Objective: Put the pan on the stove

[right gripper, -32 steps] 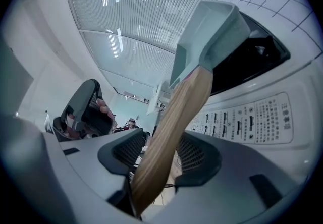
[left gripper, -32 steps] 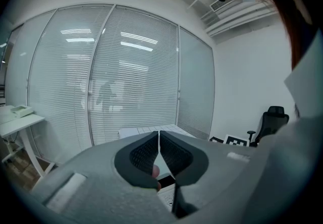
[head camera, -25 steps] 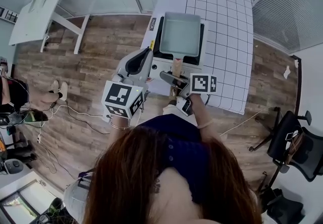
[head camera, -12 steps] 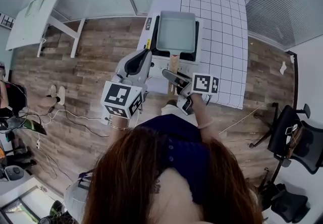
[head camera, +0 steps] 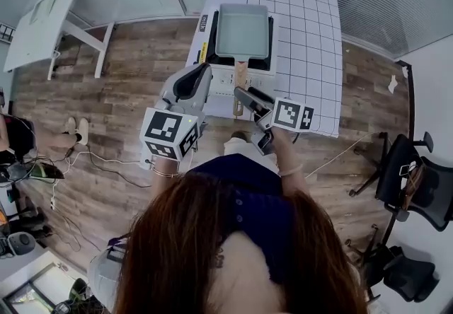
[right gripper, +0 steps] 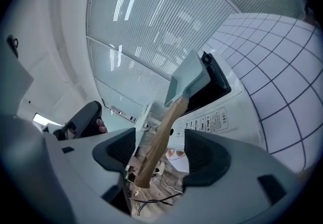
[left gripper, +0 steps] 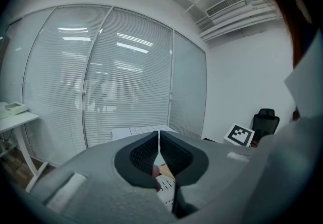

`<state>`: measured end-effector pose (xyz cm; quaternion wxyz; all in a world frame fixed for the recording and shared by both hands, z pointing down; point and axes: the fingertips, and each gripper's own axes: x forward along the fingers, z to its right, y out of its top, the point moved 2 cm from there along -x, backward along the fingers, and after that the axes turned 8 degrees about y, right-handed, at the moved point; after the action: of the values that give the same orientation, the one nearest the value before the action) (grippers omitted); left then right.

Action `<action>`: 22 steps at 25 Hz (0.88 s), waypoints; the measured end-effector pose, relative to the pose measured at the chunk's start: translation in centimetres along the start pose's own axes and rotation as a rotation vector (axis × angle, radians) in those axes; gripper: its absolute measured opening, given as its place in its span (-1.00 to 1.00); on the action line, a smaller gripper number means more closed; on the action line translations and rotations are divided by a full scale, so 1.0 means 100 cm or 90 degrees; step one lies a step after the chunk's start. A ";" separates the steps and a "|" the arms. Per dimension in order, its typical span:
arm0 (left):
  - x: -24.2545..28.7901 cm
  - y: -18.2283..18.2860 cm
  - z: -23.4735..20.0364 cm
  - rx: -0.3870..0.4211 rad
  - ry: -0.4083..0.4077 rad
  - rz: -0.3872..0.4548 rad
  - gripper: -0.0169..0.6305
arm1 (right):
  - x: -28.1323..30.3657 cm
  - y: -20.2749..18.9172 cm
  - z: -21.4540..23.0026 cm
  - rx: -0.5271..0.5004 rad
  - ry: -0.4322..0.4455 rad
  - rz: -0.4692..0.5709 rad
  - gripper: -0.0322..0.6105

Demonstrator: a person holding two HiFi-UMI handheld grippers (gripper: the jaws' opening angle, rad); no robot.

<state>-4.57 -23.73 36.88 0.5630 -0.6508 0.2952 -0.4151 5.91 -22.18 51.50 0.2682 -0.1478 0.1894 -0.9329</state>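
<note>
Pan [head camera: 243, 30] seen set on stove [head camera: 209, 40], on gridded surface [head camera: 304, 37] | right gripper [right gripper: 160, 150] released, jaws just eased slightly inward, wooden handle [right gripper: 169, 117] between them, not gripped | left gripper [left gripper: 159, 142] clenched, pads together | stove's printed label [right gripper: 207, 119] too small to be read

The counter [head camera: 308, 44] runs from the middle of the head view up to the top edge. The stove [head camera: 260, 64] sits on its left half, at the end lower in the frame. The pan [head camera: 243, 30] rests on top of the stove, and its handle [head camera: 241, 78] points down the frame, reaching out over the stove's front panel. A side table [head camera: 44, 22] stands on the floor [head camera: 127, 65] at the upper left, well apart from the counter. Cables [head camera: 106, 160] trail across the floor at the left. A chair [head camera: 417, 189] stands at the right edge.
</note>
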 end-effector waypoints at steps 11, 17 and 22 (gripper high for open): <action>-0.026 -0.001 0.010 -0.006 -0.008 0.004 -0.88 | -0.026 -0.003 -0.023 -0.050 -0.027 0.042 -0.12; -0.034 -0.005 0.011 -0.008 -0.008 0.004 -0.88 | -0.037 -0.004 -0.041 -0.099 -0.040 0.046 -0.21; -0.040 -0.005 0.011 -0.007 -0.005 0.006 -0.88 | -0.042 -0.004 -0.048 -0.151 -0.076 0.051 -0.30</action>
<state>-5.52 -19.69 36.54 0.5624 -0.6543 0.2982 -0.4082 7.33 -18.16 46.67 0.2964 -0.2265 0.2881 -0.8820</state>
